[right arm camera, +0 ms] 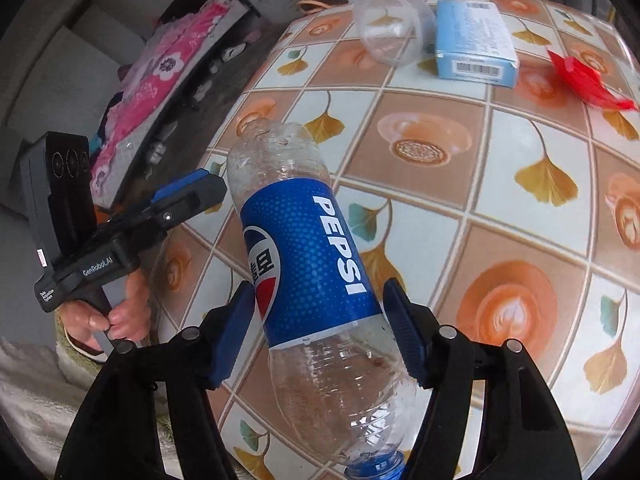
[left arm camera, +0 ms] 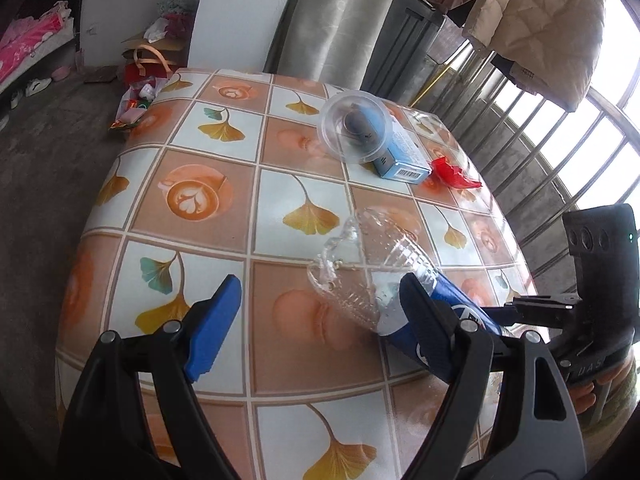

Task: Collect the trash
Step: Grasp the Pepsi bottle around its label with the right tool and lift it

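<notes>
An empty clear Pepsi bottle [right arm camera: 312, 264] with a blue label lies between the fingers of my right gripper [right arm camera: 320, 332], which is shut on it; its blue cap points toward the camera. In the left wrist view the bottle [left arm camera: 372, 268] shows to the right, just past my left gripper's right finger. My left gripper [left arm camera: 320, 316] is open and empty above the table. Other trash lies at the far side: a clear plastic cup [left arm camera: 354, 126], a light blue box [left arm camera: 402, 158] and a red wrapper [left arm camera: 454, 174].
The table [left arm camera: 200, 200] has a tiled cloth with leaf and coffee pictures. Beyond it are a curtain [left arm camera: 332, 20], metal railings [left arm camera: 560, 140], a hung beige jacket [left arm camera: 540, 20], and bags and litter on the floor [left arm camera: 140, 92].
</notes>
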`<action>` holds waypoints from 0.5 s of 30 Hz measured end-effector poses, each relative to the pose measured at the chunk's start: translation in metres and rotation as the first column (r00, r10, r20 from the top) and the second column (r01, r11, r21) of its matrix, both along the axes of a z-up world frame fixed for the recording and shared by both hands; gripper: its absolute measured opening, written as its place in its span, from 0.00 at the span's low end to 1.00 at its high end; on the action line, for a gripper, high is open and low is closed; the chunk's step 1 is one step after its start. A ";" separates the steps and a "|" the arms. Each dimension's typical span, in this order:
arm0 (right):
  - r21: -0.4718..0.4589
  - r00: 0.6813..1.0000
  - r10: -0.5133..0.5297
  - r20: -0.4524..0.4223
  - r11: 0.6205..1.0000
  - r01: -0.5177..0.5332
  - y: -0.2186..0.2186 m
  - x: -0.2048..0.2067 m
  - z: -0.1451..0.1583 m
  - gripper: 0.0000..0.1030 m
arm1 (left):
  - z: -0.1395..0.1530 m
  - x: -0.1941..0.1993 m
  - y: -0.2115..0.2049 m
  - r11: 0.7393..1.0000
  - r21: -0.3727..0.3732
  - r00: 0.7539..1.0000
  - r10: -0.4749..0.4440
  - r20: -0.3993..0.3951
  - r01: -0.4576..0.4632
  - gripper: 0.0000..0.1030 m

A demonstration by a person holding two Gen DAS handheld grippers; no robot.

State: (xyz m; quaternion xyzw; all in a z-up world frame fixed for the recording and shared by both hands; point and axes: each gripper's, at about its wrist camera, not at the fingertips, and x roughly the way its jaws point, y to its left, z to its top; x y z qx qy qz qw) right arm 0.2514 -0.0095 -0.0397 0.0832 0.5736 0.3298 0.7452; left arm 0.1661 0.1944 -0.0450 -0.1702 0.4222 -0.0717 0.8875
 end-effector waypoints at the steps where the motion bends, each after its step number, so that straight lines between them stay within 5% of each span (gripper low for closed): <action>1: 0.011 0.999 -0.039 -0.003 0.999 0.039 -0.010 -0.007 -0.001 0.61 | 0.002 0.001 -0.004 1.000 0.000 1.000 -0.012 0.005 0.012 0.75; 7: -0.001 0.948 -0.318 0.020 0.948 0.318 -0.081 -0.047 -0.004 0.60 | 0.012 0.013 -0.040 0.993 0.026 0.993 -0.118 0.027 0.117 0.75; 15: -0.022 0.763 -0.643 0.062 0.764 0.645 -0.163 -0.094 -0.007 0.60 | 0.032 0.056 -0.110 0.958 0.022 0.954 -0.288 0.077 0.287 0.75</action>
